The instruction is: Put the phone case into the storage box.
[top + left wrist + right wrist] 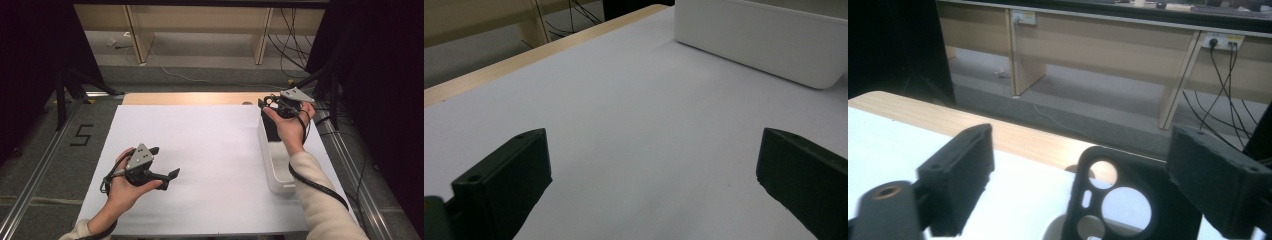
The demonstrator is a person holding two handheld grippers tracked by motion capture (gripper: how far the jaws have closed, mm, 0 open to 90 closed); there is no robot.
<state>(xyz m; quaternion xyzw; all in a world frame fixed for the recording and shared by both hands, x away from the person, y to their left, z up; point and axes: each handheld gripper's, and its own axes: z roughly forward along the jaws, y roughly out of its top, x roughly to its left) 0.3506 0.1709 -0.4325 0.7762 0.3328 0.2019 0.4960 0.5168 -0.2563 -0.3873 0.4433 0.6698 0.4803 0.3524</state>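
- Between my right gripper's (pixel 1083 175) jaws stands a black soft-plastic phone case with round camera cut-outs (pixel 1113 200), upright in the far end of the long white plastic bin (pixel 274 165). The jaws are spread, one to each side of the case, and neither pad looks to be touching it.
- From the high view, the right gripper (pixel 272 103) hovers over that far end of the bin, with the case's dark shape (pixel 270 127) just below it.
- My left gripper (pixel 165 162) hangs low over the white sheet covering the bench (pixel 200 150), well apart from the bin. Its jaws are wide apart, with only bare sheet between them.
- As I read it, the step in hand is the pickup of the case: the jaws are lined up around it, but no grip is made yet.
- Next I would close squarely on the case's two side edges, keeping clear of the bin wall, then lift straight up so the soft case does not snag or fold.
- A loose or skewed pinch could let it twist and drop back.
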